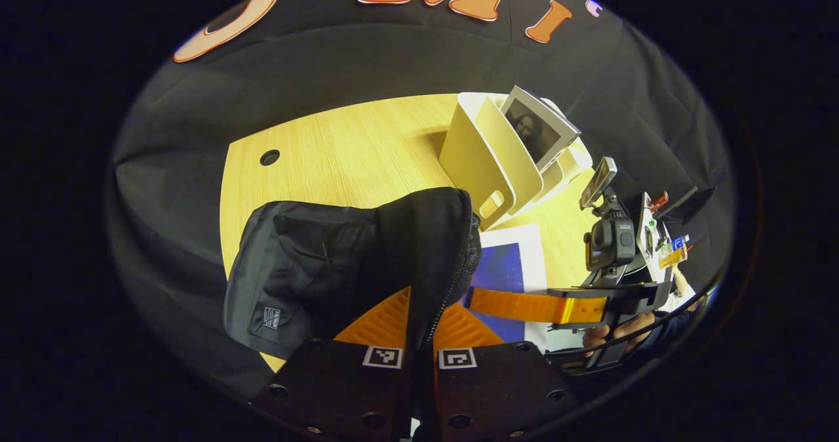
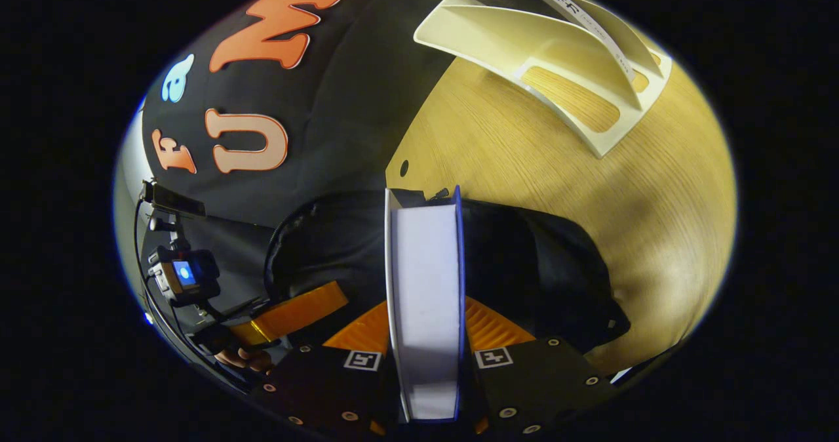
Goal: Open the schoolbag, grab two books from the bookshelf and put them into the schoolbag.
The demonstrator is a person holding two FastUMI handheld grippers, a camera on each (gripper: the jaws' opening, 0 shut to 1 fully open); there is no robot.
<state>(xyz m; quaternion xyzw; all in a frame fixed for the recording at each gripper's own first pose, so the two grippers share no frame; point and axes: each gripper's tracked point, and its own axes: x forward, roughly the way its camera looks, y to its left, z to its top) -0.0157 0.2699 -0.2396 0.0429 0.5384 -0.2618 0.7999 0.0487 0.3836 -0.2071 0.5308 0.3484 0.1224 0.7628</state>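
The right gripper (image 2: 426, 337) has its fingers pinching a blue-and-white book (image 2: 425, 298) by its lower part, one orange finger pressed on each cover. The book stands edge-on to that camera, its long axis running straight forward from the fingers toward the schoolbag (image 2: 524, 265), which lies just beyond and partly around the book's far end. From the left gripper view the same book (image 1: 508, 268) shows as a blue cover with a white border just right of the bag's raised flap, with the right gripper (image 1: 544, 305) reaching in from that side — whether its leading edge is already inside the mouth cannot be told.

The left gripper (image 1: 419, 327) has its fingers closed on the zipped edge of the schoolbag (image 1: 341, 258), holding the black flap up between them so that the opening faces the book. The bag lies on the wooden bench (image 1: 341, 147) near its front edge.

The coming move, as I judge it, turns on sliding the book along its own length into the gap behind the lifted flap; the right hand is the one placed for it.

The cream bookshelf (image 1: 488, 160) stands farther back on the bench, well apart from the bag, and one more book (image 1: 537, 127) with a grey portrait cover leans in its slot — likely the second to fetch.
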